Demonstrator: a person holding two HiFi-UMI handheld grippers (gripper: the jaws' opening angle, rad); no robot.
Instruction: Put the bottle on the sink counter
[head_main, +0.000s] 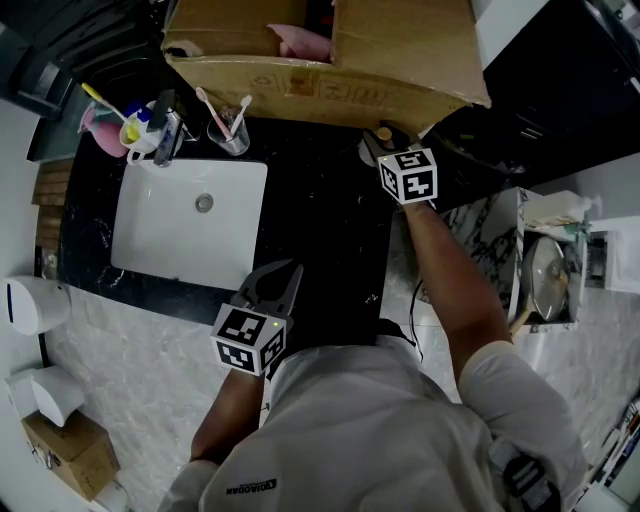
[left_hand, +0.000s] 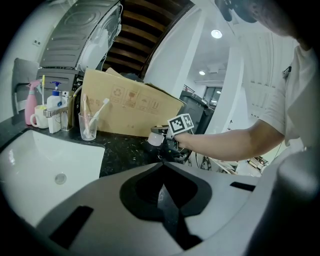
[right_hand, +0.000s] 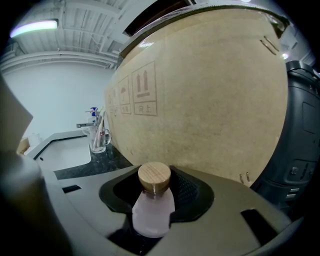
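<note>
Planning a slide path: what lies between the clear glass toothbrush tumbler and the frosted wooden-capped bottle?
Only bare black speckled counter; the left gripper view shows it.

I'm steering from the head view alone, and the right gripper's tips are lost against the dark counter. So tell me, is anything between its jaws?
Observer: Yes. The right gripper view shows a pale frosted bottle standing between the jaws of the right gripper, which are wide apart on either side of it.
Operator: Is it upright, and is it closed?
Observer: It's upright, and a round wooden cap sits on its neck.
Operator: And the other gripper, is it carrying anything?
Observer: No. In its own view the left gripper has its jaws together with nothing between them.
</note>
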